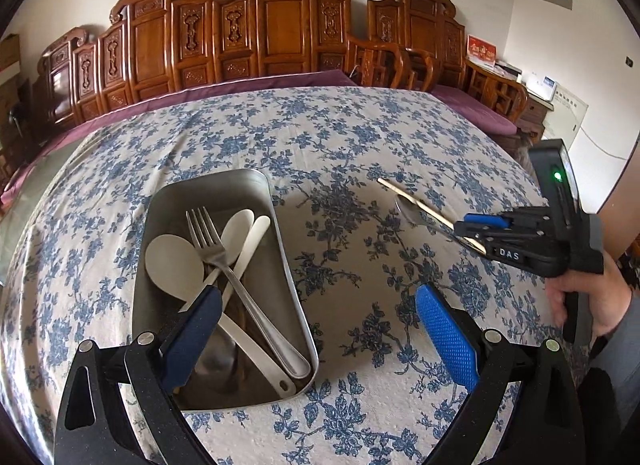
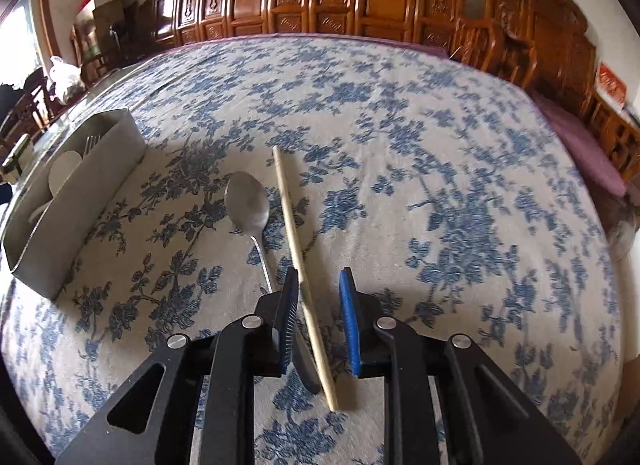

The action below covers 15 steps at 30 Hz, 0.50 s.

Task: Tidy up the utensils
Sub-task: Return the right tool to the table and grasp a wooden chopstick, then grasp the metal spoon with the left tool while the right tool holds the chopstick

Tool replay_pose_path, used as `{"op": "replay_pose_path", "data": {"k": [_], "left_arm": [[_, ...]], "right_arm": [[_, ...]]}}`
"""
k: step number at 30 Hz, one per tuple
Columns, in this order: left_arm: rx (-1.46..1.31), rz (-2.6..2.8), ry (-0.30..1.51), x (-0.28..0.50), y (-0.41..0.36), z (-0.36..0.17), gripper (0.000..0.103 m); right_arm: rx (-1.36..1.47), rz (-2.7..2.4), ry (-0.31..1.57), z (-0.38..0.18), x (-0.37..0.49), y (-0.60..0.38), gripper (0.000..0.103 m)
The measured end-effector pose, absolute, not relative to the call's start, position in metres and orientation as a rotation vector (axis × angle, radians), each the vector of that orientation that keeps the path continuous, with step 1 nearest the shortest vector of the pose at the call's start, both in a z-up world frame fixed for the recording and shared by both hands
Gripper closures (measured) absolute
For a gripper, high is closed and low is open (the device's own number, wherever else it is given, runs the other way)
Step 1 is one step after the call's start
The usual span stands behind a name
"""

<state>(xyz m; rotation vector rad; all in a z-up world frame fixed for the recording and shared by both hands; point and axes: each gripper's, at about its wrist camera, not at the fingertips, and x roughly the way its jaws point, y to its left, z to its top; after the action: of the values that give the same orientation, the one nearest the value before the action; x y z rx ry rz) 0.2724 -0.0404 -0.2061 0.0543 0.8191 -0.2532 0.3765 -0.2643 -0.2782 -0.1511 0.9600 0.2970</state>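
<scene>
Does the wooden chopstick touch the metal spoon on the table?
Cannot tell. In the right wrist view the chopstick and spoon lie apart at their far ends, but near the right tongs the blue pad hides them.

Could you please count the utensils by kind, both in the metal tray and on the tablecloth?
Fork: 1, in the metal tray
White spoons: 2, in the tray
Metal spoon: 1, on the tablecloth
Chopstick: 1, on the tablecloth
Total: 5
</scene>
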Motion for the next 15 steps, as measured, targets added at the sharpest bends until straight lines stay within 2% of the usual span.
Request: {"op": "replay_pose_path", "data": {"k": [3, 6, 15], "left_arm": [[0.064, -0.251, 0.825, 0.271, -0.043, -0.209, 0.009], [0.071, -0.250, 0.832, 0.269, -0.048, -0.212, 0.009], [0.058, -0.279, 0.859, 0.271, -0.065, -0.210, 0.009]], "right_arm": [[-0.174, 0.304, 0.964, -0.279, 0.382, -0.261, 0.082], [-0.185, 0.297, 0.967, -0.278, 0.382, -0.263, 0.095], [-0.210, 0.211, 0.967, -0.277, 0.369, -0.292, 0.097]]}}
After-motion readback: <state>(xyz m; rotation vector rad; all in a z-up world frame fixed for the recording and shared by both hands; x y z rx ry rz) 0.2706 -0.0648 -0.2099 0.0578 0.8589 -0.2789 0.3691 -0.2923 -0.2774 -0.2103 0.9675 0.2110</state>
